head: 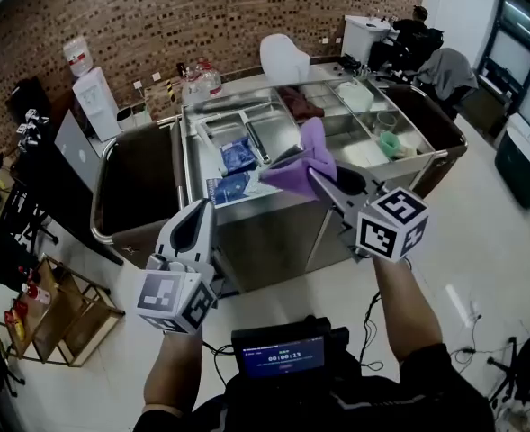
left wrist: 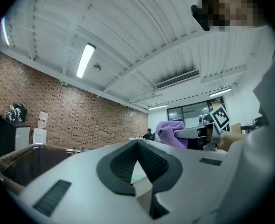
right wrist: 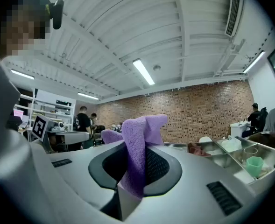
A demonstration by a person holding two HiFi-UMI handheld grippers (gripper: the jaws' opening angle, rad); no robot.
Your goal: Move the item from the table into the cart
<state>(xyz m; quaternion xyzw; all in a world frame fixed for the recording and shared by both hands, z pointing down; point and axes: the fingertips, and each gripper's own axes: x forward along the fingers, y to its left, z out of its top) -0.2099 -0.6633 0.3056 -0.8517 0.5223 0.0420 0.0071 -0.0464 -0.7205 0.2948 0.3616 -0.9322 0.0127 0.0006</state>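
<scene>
Steel table [head: 266, 234] edge ahead; right tongs [head: 317, 176] pinch purple cloth [head: 306, 155]; left tongs [head: 196, 211] pressed together.

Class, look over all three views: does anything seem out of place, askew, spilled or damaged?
Nothing looks spilled or damaged. One thing stands out: the purple cloth, clamped in the right hand-held gripper, is bunched up and held in the air above the steel table.

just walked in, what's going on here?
A person has a purple fleecy cloth clamped in the right hand-held gripper, held up over the front edge of the stainless steel table. The left hand-held gripper holds nothing, jaws together. The cloth is not yet in the dark-lined cart beside the table.
</scene>
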